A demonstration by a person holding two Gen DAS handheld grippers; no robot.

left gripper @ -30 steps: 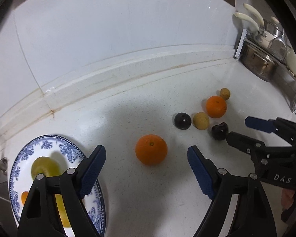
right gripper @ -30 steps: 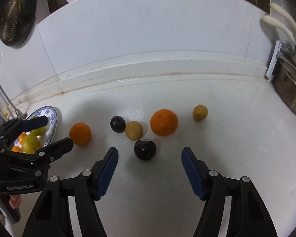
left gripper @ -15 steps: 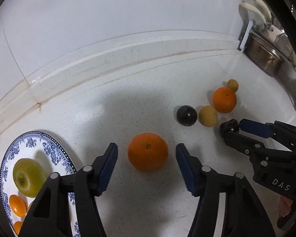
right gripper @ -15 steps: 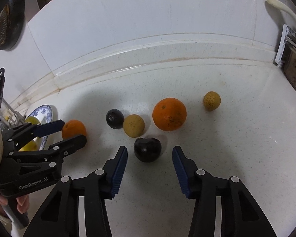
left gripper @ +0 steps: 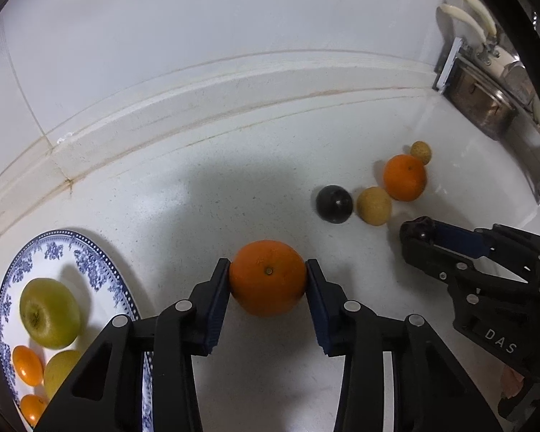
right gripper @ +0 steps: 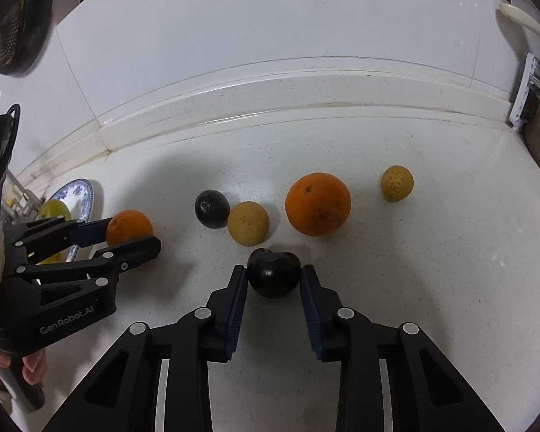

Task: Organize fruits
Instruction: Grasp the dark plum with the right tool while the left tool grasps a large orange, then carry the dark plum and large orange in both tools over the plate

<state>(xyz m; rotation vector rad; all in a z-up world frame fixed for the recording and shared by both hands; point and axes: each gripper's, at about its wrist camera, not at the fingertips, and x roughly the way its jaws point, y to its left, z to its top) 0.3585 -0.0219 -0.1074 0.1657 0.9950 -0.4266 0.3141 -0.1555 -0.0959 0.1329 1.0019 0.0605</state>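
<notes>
My left gripper [left gripper: 268,277] is shut on an orange [left gripper: 267,276] on the white counter; both pads touch its sides. It also shows in the right wrist view [right gripper: 129,226]. My right gripper [right gripper: 273,277] is shut on a dark plum [right gripper: 273,273]; the left wrist view shows the same plum [left gripper: 417,228]. A blue-and-white plate [left gripper: 90,262] at the left holds a green apple [left gripper: 49,312], another green fruit and small oranges. On the counter lie a second orange [right gripper: 317,204], a second dark plum [right gripper: 211,208] and two yellow fruits [right gripper: 248,223] [right gripper: 396,183].
A raised white ledge [right gripper: 270,86] and tiled wall run along the back. A metal pot and rack [left gripper: 486,93] stand at the far right. A dark round pan [right gripper: 18,25] hangs at the upper left. A wire rack [right gripper: 18,194] stands beyond the plate.
Both grippers moved forward and closed: the left onto the orange, the right onto the dark plum. The other fruits have not moved.
</notes>
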